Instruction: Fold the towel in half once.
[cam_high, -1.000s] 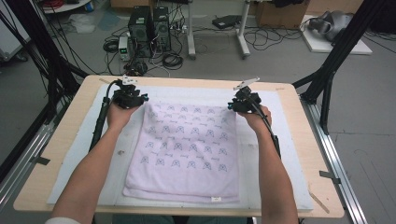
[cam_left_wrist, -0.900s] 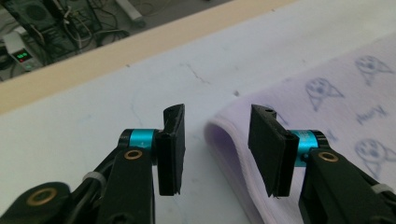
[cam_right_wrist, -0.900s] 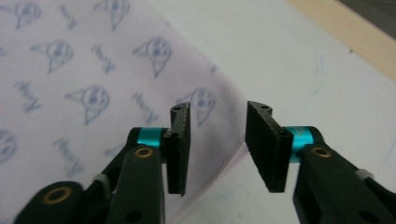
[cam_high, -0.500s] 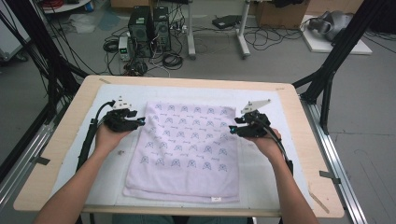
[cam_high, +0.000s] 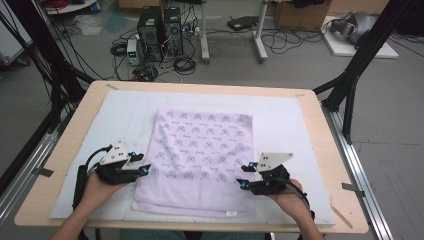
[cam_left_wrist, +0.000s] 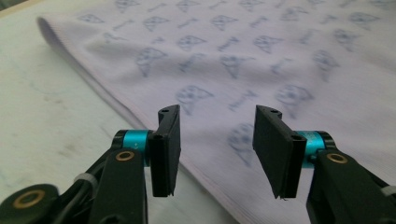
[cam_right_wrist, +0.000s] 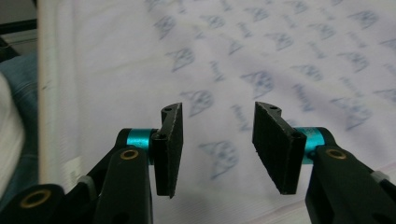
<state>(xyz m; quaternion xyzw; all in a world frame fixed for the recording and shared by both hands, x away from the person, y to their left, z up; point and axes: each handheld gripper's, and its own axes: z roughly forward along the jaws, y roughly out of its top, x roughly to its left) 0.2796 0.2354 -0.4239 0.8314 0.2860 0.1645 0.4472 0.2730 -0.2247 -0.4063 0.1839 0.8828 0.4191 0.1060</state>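
A lilac towel (cam_high: 200, 155) with a blue print lies folded flat on the white mat (cam_high: 280, 110). My left gripper (cam_high: 140, 162) hovers at the towel's left edge near the front corner, jaws open and empty. In the left gripper view, the left gripper (cam_left_wrist: 217, 116) straddles the towel's (cam_left_wrist: 261, 56) folded edge, one jaw over the mat and one over the cloth. My right gripper (cam_high: 244, 175) sits at the towel's right front part. Its jaws have just been opening and hold nothing. In the right gripper view, the right gripper (cam_right_wrist: 218, 109) hangs over the towel (cam_right_wrist: 261, 56).
The mat covers most of a wooden table (cam_high: 75, 135) with metal rails along both sides. Black frame poles stand at the left and right. Computers and cables sit on the floor beyond the far edge. The person's blue trousers (cam_right_wrist: 18, 84) show past the table's near edge.
Both hands have drawn back from the towel's far corners along its side edges to its near end. The towel lies as before.
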